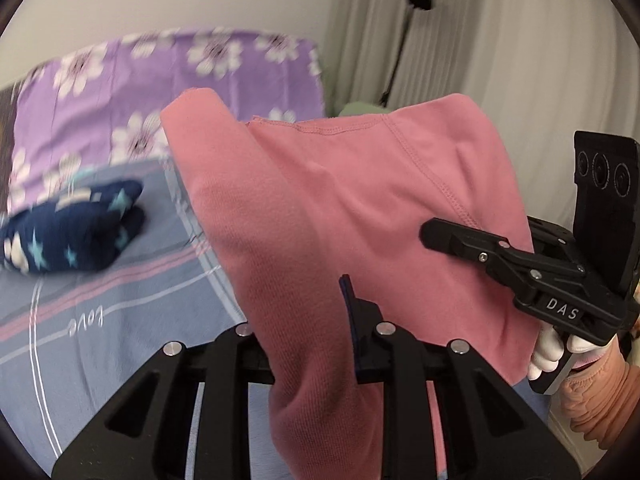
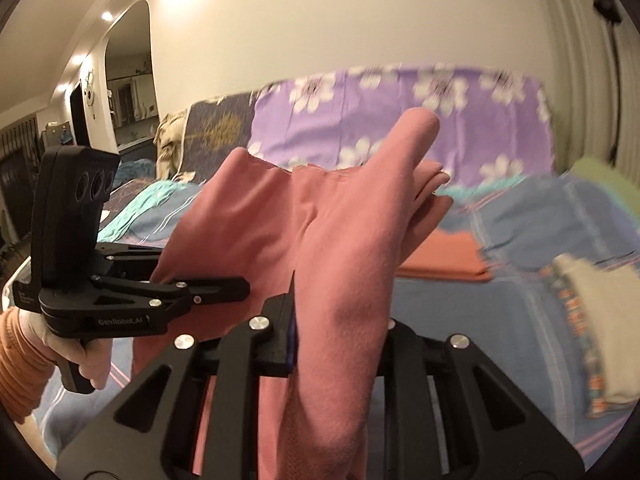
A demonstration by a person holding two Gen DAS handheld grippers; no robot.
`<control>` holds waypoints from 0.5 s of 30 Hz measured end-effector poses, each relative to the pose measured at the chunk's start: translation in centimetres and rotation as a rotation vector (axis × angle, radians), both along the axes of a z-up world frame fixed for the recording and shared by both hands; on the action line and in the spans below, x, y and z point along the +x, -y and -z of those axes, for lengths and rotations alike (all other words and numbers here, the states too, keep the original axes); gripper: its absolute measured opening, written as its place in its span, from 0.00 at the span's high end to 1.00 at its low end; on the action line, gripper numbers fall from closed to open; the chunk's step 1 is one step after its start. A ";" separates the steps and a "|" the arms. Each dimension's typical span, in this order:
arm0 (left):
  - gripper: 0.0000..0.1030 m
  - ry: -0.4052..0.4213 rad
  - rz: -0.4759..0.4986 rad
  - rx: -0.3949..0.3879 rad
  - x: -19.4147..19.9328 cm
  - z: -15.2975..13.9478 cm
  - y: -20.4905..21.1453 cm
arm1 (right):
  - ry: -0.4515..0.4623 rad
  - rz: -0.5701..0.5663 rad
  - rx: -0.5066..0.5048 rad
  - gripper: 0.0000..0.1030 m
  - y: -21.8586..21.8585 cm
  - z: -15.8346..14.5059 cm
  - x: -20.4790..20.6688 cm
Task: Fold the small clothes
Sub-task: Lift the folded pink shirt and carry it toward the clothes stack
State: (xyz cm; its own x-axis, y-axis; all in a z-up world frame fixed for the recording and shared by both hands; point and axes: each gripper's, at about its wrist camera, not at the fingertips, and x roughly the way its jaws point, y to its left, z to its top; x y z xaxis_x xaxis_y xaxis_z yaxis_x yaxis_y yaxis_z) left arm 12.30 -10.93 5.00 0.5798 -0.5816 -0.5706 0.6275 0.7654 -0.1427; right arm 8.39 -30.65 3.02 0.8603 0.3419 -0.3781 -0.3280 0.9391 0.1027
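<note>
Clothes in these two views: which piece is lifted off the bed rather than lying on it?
The pink garment, held up by the left gripper and right gripper. The navy star-print piece and folded orange piece lie on the bed.

right gripper [image 1: 436, 236]: white letters "DAS" on its black side
left gripper [image 2: 240, 286]: "GenRobot.AI" on its body, seemingly, as the print is small
bedsheet [image 1: 120, 280]: "love" in white script, upside down

pink garment [image 2: 336, 240], both grippers pinching it
</note>
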 end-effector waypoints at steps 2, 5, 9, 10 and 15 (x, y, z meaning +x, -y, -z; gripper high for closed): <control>0.77 0.031 0.026 0.007 -1.2 -1.0 1.4 | 0.024 0.025 -0.011 0.82 1.1 -0.7 -1.5; 0.77 0.049 0.061 0.009 -2.5 -1.8 3.2 | 0.047 0.058 -0.022 0.82 2.9 -1.5 -3.6; 0.77 0.048 0.100 0.005 -3.2 -2.3 5.8 | 0.054 0.104 -0.027 0.82 5.6 -2.1 -5.5; 0.77 0.049 0.110 0.007 -3.6 -2.4 6.5 | 0.054 0.114 -0.025 0.82 6.2 -2.2 -5.8; 0.77 0.067 0.166 0.025 -4.9 -3.0 10.3 | 0.057 0.177 -0.020 0.82 9.4 -2.3 -7.5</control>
State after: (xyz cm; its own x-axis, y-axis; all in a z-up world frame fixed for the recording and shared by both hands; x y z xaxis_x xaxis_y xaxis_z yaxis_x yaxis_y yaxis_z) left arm 7.44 -21.18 8.05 0.5140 -0.6587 -0.5495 0.7532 0.6531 -0.0784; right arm 0.87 -40.08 5.28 0.9265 0.1758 -0.3327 -0.1620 0.9844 0.0691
